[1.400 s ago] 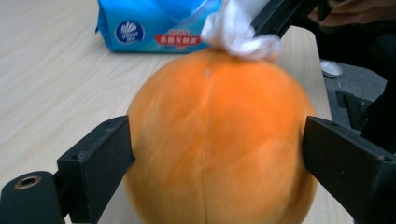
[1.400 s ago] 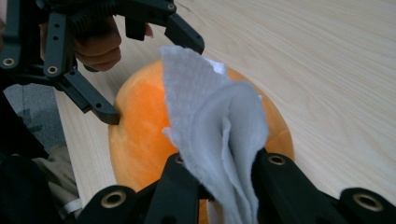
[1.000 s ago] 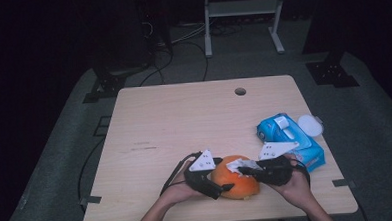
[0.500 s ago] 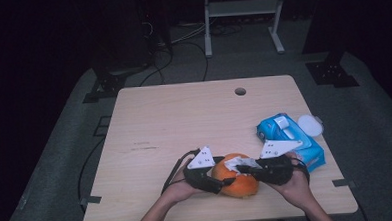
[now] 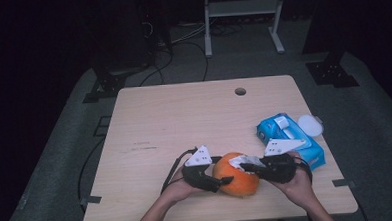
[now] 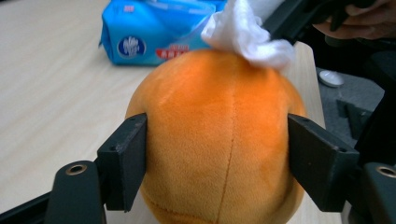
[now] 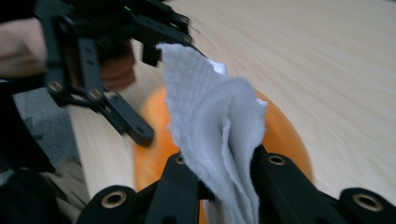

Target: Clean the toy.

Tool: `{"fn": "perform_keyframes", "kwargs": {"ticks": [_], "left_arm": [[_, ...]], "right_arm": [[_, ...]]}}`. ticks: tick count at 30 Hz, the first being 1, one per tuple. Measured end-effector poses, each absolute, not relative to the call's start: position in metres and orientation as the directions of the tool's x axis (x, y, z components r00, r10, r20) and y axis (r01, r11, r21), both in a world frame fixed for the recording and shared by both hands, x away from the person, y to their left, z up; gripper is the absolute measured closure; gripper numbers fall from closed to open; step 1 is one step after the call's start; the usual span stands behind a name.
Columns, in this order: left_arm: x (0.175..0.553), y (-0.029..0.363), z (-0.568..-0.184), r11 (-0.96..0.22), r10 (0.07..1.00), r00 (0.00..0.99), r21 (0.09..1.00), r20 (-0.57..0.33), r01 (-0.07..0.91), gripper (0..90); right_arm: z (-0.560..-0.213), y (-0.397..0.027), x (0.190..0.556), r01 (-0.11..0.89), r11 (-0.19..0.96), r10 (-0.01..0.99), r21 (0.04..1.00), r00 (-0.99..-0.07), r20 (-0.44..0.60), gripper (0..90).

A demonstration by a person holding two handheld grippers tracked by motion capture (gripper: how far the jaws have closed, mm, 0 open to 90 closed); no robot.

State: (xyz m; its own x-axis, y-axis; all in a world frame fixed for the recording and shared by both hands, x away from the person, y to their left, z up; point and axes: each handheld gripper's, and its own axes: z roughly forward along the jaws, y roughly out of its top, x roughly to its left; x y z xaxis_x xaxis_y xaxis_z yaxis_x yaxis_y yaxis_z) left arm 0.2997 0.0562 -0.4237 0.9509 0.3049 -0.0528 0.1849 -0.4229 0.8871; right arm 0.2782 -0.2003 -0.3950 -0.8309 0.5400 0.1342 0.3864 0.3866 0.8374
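Left gripper (image 6: pixel 217 163) is clamping the orange plush ball (image 6: pixel 219 140) on both sides at the table's (image 5: pixel 184 121) near edge; we are seeing fuzzy fabric with a centre seam. Right gripper (image 7: pixel 219 186) is pinching a crumpled white tissue (image 7: pixel 210 126) against its top

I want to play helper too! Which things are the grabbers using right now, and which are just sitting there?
In use:
- orange plush ball, squeezed by the left gripper
- white wipe, pinched in the right gripper and touching the ball's top

Just lying about:
- blue wipes pack on the table
- round white lid beside the pack
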Motion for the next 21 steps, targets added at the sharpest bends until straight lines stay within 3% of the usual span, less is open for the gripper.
{"fn": "perform_keyframes", "kwargs": {"ticks": [6,11,16,21], "left_arm": [[0.298,0.06,-0.416,-0.409,0.301,0.953,0.899,-0.032,0.159,27.0],[0.302,0.059,-0.425,-0.411,0.304,0.951,0.894,-0.051,0.18,13.0],[0.297,0.054,-0.423,-0.41,0.324,0.946,0.898,-0.02,0.16,22.8],[0.292,0.046,-0.42,-0.429,0.314,0.949,0.895,0.02,0.123,19.0]], "right_arm": [[-0.39,-0.199,0.276,0.362,0.394,0.524,0.845,-0.844,0.117,82.0],[-0.401,-0.209,0.285,0.403,0.383,0.545,0.831,-0.825,0.149,82.0],[-0.392,-0.201,0.278,0.376,0.395,0.555,0.838,-0.824,0.109,82.0],[-0.383,-0.191,0.271,0.328,0.409,0.515,0.852,-0.854,0.081,81.9]]}}
